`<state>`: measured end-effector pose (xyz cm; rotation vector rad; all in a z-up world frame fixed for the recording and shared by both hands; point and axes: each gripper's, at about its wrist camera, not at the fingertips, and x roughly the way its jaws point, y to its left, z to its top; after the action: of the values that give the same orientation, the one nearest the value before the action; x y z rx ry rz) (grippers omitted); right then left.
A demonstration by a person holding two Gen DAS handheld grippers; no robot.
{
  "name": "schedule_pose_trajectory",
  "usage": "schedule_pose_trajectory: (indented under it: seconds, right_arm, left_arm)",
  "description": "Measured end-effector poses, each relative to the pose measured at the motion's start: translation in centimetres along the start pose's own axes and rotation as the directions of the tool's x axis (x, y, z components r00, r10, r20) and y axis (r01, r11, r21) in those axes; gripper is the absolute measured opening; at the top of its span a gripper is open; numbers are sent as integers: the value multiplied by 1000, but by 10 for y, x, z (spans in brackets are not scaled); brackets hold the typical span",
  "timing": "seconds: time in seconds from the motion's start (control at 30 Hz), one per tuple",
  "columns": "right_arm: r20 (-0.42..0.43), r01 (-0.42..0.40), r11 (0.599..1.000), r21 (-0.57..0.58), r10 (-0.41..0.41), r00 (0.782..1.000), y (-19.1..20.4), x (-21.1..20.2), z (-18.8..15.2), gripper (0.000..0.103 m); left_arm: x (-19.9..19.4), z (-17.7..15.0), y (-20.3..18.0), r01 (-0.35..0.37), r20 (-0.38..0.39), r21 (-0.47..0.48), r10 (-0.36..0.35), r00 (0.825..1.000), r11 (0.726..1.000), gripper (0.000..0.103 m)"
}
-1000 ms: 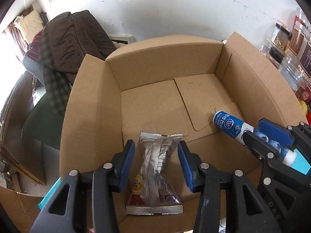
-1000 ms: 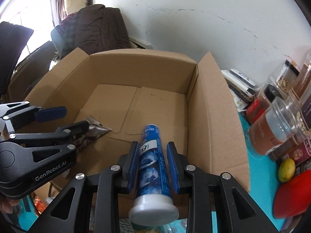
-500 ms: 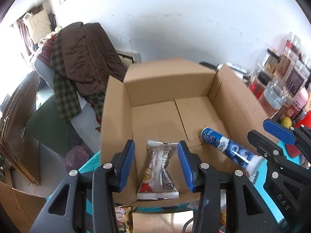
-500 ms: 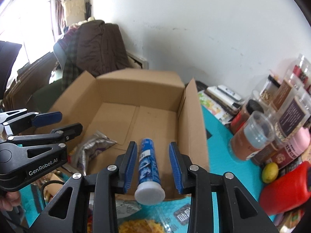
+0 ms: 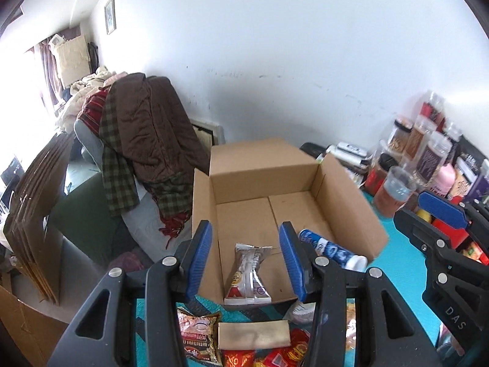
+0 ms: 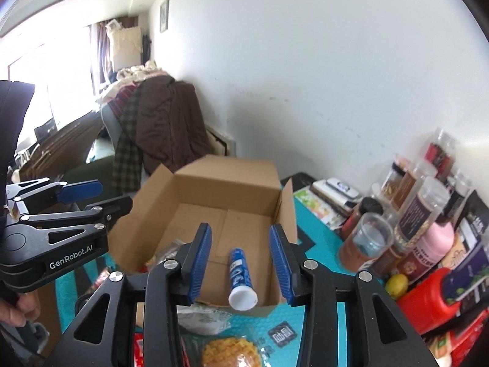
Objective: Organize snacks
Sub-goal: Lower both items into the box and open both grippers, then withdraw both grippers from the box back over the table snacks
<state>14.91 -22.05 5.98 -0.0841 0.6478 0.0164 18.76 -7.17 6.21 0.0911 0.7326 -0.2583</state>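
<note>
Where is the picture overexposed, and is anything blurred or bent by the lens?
Left wrist view: window at left blown out white, box sharp, corners dark. Right wrist view: window glares too, jars at right soft, wall edges curve.

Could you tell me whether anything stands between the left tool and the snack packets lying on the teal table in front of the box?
Nothing visible does: the left tool, open and empty, hangs above the packets; the cardboard box lies beyond them.

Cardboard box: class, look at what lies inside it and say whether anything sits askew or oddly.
The blue-and-white snack tube with a white cap lies tilted in the open brown cardboard box, its cap end propped on the near edge and sticking out over it. The silver foil snack packet lies flat on the box floor. Nothing looks spilled or damaged.
</note>
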Motion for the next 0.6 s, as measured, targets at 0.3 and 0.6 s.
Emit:
schedule_pose_trajectory:
  seconds: [0.3, 0.6]
  right_arm:
    - [91, -37, 999, 18, 35, 995, 6, -53, -6, 62]
    - [125, -20, 999, 31, 16, 992, 10, -84, -24, 75]
  left_arm:
    - [-40, -6, 0, 25, 57, 2, -25, 998, 1000, 46]
    - [-75, -25, -2, 14, 139, 35, -19, 990, 999, 86]
